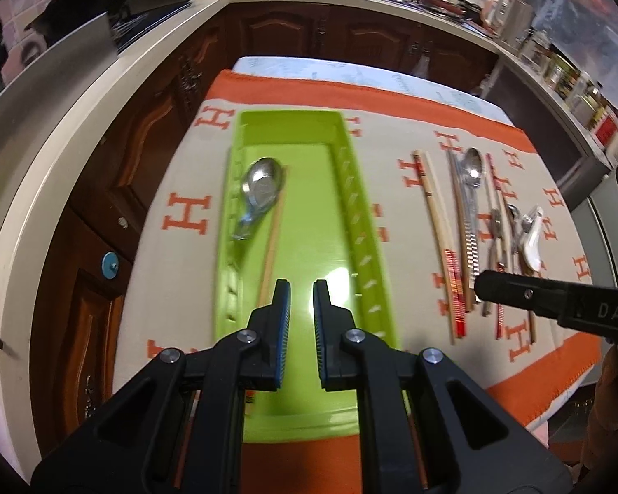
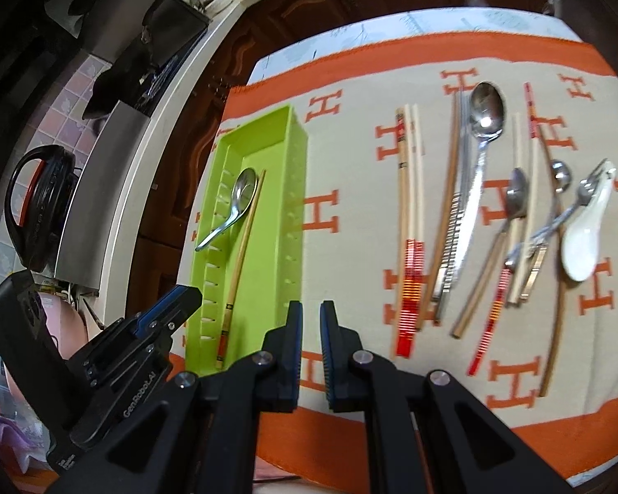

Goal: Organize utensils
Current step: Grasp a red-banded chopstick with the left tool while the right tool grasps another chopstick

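Tray [image 1: 350, 173]: long, lime-green glossy plastic, slotted side walls, lay lengthwise on the cloth [image 2: 350, 173] at its left part. Inside: one short steel soup spoon [image 1: 259, 189], bowl toward far end, beside a single bamboo chopstick [image 1: 272, 243] running the tray's length; the two touched or nearly so.

Loose utensils lay well to the tray's right in rough parallel rows: a pale chopstick pair [image 2: 410, 206] with red-orange banded ends, a large polished steel spoon [image 2: 484, 123] with a ribbed handle, a wood-handled spoon [image 2: 515, 201], a thin red-banded chopstick [image 2: 496, 300], a small fork [image 2: 585, 193] overlapping a white ceramic spoon [image 2: 585, 238], and a dark curved stick at the far right.

Cloth: beige woven, orange border, orange H motifs; it covered the counter.

Left tongs [image 1: 301, 288]: black, blue ribbed pads, apart, empty, over the tray's near end. Right tongs [image 2: 311, 308]: same build, apart, empty, over the cloth just right of the tray's near corner.
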A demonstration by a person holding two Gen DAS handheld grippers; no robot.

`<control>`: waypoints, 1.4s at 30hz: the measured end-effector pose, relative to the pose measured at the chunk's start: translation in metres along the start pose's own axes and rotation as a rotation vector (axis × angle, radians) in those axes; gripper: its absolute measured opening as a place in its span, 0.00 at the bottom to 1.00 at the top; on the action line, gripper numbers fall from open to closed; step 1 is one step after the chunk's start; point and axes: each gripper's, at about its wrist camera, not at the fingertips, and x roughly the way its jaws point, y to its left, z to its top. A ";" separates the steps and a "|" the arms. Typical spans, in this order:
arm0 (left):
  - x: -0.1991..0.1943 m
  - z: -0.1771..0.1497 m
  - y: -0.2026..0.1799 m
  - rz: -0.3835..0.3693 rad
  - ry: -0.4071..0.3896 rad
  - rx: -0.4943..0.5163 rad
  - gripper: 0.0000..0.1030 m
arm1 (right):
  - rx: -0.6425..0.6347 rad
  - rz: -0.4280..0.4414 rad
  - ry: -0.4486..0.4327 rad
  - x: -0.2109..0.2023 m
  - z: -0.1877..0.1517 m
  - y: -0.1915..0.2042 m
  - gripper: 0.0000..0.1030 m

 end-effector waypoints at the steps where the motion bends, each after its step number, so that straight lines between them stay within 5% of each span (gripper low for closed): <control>1: -0.003 0.000 -0.006 -0.004 -0.002 0.012 0.08 | -0.002 -0.005 -0.009 -0.004 -0.001 -0.003 0.08; 5: -0.010 -0.002 -0.028 -0.022 -0.005 0.049 0.09 | 0.006 -0.024 -0.046 -0.021 -0.003 -0.018 0.08; 10: -0.017 0.000 -0.058 -0.045 -0.023 0.095 0.31 | 0.045 -0.035 -0.085 -0.039 -0.004 -0.044 0.08; 19: -0.015 0.012 -0.108 -0.081 -0.015 0.174 0.35 | 0.112 -0.039 -0.145 -0.063 -0.003 -0.085 0.08; 29: 0.046 0.054 -0.126 -0.185 0.090 0.163 0.35 | 0.151 -0.014 -0.108 -0.048 0.005 -0.109 0.08; 42: 0.150 0.088 -0.132 -0.236 0.326 0.135 0.08 | 0.159 -0.050 -0.065 -0.019 0.043 -0.122 0.08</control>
